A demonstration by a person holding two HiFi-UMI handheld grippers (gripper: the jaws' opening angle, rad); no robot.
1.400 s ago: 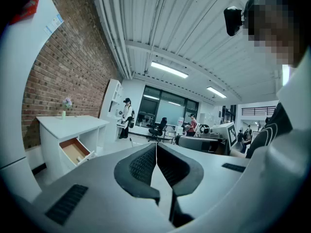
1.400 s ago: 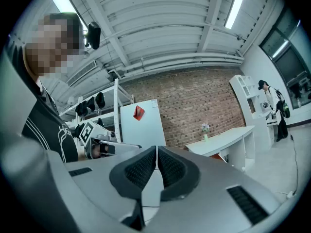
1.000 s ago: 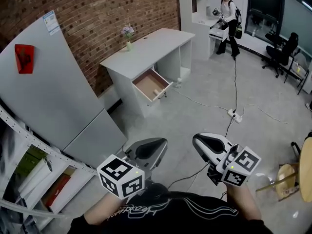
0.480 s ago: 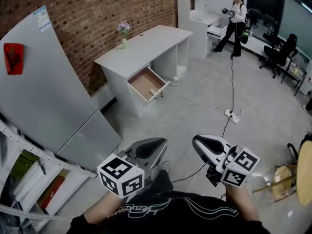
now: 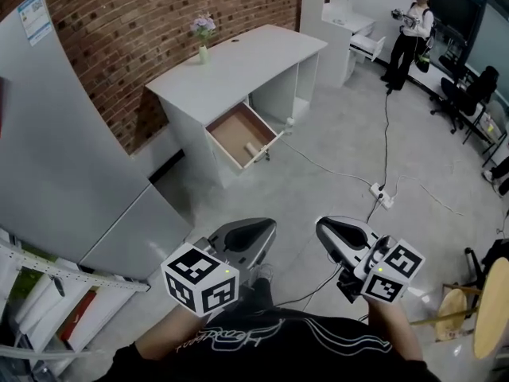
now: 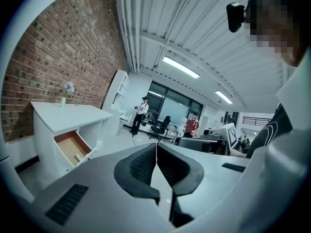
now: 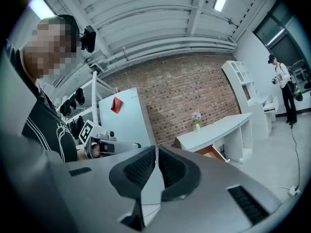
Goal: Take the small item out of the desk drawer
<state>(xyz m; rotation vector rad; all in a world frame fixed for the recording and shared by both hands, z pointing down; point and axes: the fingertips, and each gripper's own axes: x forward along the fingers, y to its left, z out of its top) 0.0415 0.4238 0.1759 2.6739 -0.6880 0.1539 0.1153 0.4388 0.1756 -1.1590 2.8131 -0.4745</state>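
The white desk stood against the brick wall. Its drawer hung pulled out from the desk's front, under the end that carried a small vase of flowers. The small item (a pale, short, stick-like piece, too small to tell more) lay inside on the drawer's brown bottom, close to the front panel.

Both grippers were well apart from the desk, held low near the person's body, with bare grey floor between them and the open drawer. The left gripper had its jaws pressed together with nothing between the ribbed pads. The right gripper was closed the same way, its pads meeting on empty air.

A power strip lay on the floor, off the desk's front on its far-end side, a cable running from it. A second person stood far beyond the desk's far end.
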